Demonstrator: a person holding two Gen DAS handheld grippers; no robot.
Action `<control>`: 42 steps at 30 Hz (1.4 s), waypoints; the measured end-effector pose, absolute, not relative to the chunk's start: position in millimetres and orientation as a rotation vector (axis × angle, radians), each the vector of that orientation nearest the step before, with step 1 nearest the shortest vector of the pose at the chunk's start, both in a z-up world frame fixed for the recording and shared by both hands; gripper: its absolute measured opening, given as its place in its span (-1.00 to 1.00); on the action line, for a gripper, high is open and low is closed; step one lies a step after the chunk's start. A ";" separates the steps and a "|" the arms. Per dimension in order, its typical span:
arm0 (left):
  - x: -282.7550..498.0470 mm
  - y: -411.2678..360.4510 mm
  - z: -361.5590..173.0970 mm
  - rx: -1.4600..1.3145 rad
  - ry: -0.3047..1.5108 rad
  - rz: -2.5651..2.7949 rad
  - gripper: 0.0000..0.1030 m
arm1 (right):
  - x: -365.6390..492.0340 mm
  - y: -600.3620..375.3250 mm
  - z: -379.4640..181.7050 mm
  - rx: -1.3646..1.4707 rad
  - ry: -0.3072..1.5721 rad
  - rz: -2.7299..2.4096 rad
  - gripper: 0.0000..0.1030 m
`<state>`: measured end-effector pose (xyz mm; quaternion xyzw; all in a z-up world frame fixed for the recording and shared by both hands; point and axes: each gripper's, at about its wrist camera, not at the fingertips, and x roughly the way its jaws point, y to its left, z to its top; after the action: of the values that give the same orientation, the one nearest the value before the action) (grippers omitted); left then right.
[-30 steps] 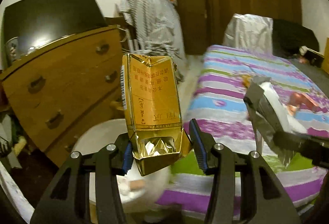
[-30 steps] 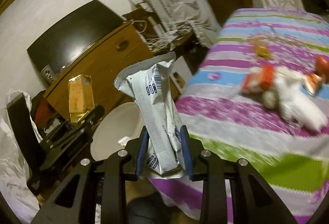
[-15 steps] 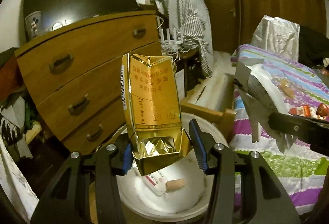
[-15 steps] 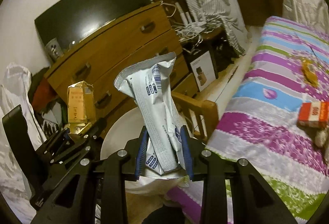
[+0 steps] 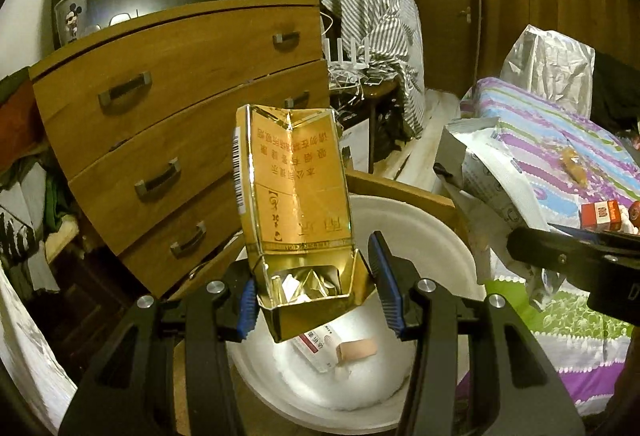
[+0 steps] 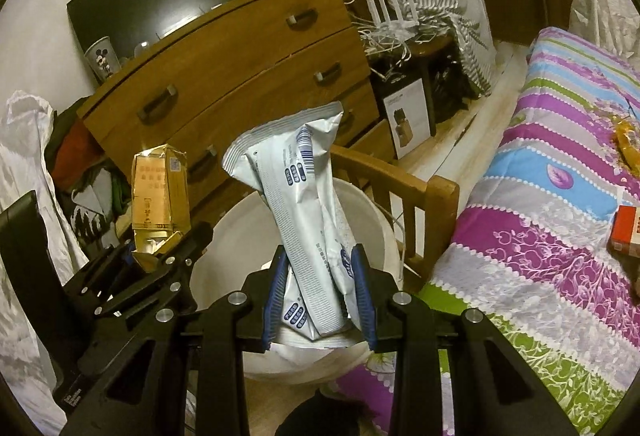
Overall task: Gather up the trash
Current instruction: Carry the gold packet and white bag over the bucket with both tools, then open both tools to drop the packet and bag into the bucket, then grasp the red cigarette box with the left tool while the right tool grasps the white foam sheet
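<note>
Left wrist view: the left gripper (image 5: 314,294) pinches a gold cigarette carton (image 5: 294,208) by its torn lower end, long axis upright, directly above the white bin (image 5: 436,236).

Right wrist view: the right gripper (image 6: 320,288) pinches a white snack wrapper (image 6: 304,204), standing upright over the same bin's (image 6: 376,224) near rim. Judging by this, both need only let go.
</note>
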<state>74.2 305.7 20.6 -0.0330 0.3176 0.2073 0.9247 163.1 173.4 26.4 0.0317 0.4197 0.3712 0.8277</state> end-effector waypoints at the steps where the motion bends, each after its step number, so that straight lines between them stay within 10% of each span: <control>1: 74.8 307.2 19.7 -0.069 0.654 0.426 -0.08 | 163.2 175.7 26.1 0.061 0.890 0.789 -0.35; 42: 82.6 328.4 4.0 -0.172 0.722 0.425 0.32 | 176.7 169.2 10.8 0.038 0.902 0.730 -0.07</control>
<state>82.6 328.4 4.0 -0.0832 0.3500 0.2059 0.9100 176.7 169.2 10.8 0.0179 0.4262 0.3450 0.8360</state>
